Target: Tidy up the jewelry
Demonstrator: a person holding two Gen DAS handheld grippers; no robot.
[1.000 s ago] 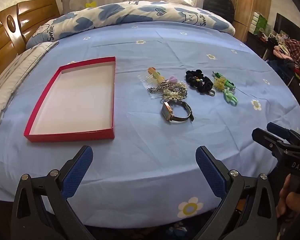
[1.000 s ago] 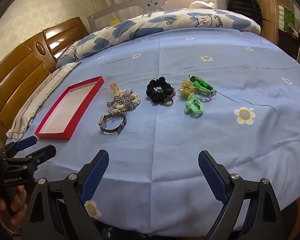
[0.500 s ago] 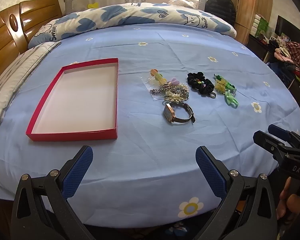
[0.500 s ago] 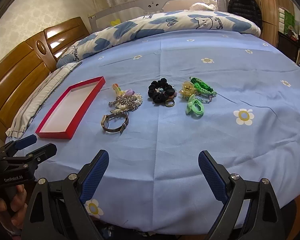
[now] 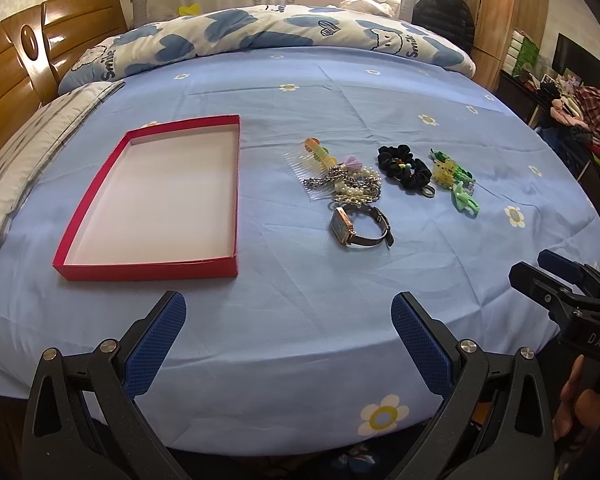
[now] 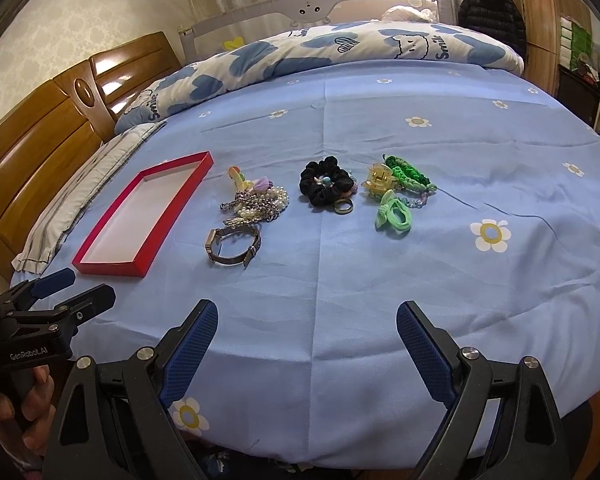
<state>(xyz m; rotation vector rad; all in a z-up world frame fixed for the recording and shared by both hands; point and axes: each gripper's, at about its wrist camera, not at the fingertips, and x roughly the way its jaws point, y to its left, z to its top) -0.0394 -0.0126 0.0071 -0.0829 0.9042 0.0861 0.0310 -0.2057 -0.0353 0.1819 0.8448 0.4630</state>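
A shallow red box point(image 5: 236, 184) point(image 6: 172, 204) with a white floor lies empty on the blue bedsheet. To its right lies the jewelry: a wristwatch point(image 5: 358, 226) point(image 6: 234, 246), a pile of pearl and chain pieces point(image 5: 350, 186) point(image 6: 260, 202) on a clear comb, a black scrunchie point(image 5: 404, 168) point(image 6: 326, 182) with a ring, and yellow and green hair pieces point(image 5: 456, 182) point(image 6: 396, 196). My left gripper point(image 5: 288, 344) point(image 6: 70, 288) is open and empty near the bed's front edge. My right gripper point(image 6: 306, 346) point(image 5: 548, 268) is open and empty, right of the left one.
A rolled blue-and-white quilt point(image 5: 260, 36) lies across the far side of the bed. A wooden headboard point(image 5: 16, 68) and striped pillow point(image 5: 28, 148) are at the left. A wardrobe and cluttered furniture point(image 5: 580, 112) stand at the right.
Both grippers have shifted slightly forward and up over the bed edge; the box and jewelry sit a little lower in view. Nothing was taken hold of.
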